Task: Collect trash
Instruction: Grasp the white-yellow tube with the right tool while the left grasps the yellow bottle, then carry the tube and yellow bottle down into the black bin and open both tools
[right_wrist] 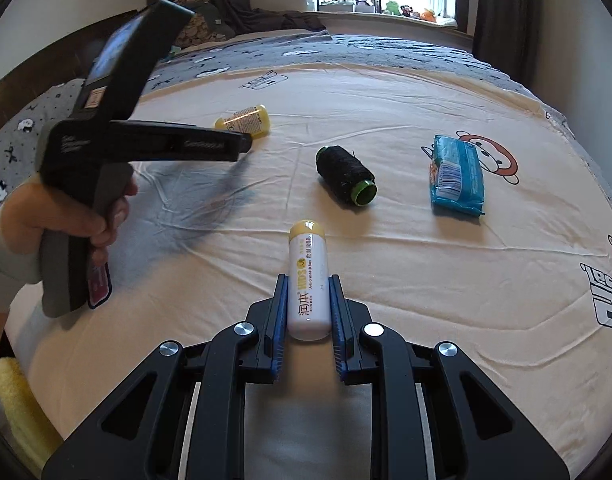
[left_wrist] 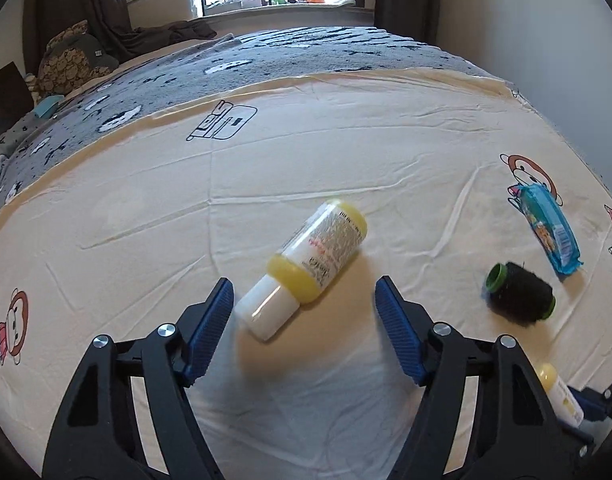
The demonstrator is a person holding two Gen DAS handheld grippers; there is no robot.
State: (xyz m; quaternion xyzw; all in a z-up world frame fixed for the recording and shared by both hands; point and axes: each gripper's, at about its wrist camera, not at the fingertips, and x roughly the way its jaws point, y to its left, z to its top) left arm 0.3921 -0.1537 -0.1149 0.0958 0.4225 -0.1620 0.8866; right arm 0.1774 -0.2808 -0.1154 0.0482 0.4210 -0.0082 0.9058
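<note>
So the bed has a cream cotton sheet (right_wrist: pixel 426 280) over it, creased, printed with cartoon monkeys and blocky logo outlines, and a fuzzy grey blanket (left_wrist: pixel 306 56) runs along the far edge.

The right gripper (right_wrist: pixel 308 312) has its ribbed blue pads clamped on a smooth white tube (right_wrist: pixel 308 280) with a rounded pale-yellow cap. Its label reads "KIDS" with Chinese characters, plus small print I'd read as "Anti-Cracked Lip Balm". It sits at the near edge of the sheet.

The left gripper (left_wrist: pixel 302 312) stands fairly wide, pads not touching anything, with a glossy yellow bottle (left_wrist: pixel 306 264) lying tilted between the fingertips. White cap, white label, text too blurry to read. It's about mid-sheet.

Toward the right edge there's a spool of fuzzy black thread (right_wrist: pixel 346 176) on a green plastic core, lying on its side, and beyond it a crinkly blue wrapper pack (right_wrist: pixel 458 176) showing a barcode.
</note>
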